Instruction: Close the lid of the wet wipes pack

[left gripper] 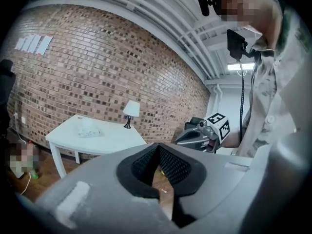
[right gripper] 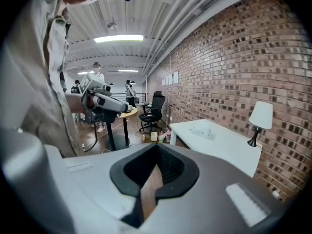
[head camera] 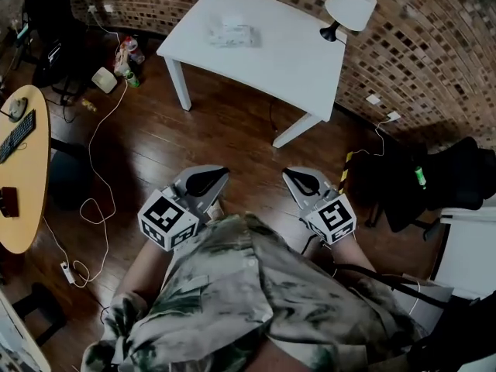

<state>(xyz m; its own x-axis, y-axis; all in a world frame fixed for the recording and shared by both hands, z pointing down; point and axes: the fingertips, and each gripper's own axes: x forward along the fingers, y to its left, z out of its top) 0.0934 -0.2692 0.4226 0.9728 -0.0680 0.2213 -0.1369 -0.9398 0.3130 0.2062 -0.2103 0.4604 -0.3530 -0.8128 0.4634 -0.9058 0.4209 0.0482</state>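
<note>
Task not begun yet, by the look of it. The left gripper (head camera: 222,173) & right gripper (head camera: 287,172) are both clenched on nothing, tips meeting, w/ only floor showing thru the gap behind them. The small pale soft-plastic wet wipes pack (head camera: 230,31) lies well ahead of the fingertips on the white rectangular table (head camera: 294,60). Its lid is too small to read. Left to do: walk up, reach, press lid down. Dark wooden plank floor (head camera: 232,130) lies below the fingers, w/ a brick wall (head camera: 434,45) beyond the table and a white-shaded lamp (head camera: 350,6) ahead-right.

The wet wipes pack (head camera: 230,32) lies on the table (head camera: 271,64) ahead of me. The lamp (head camera: 350,6) stands to its right.
</note>
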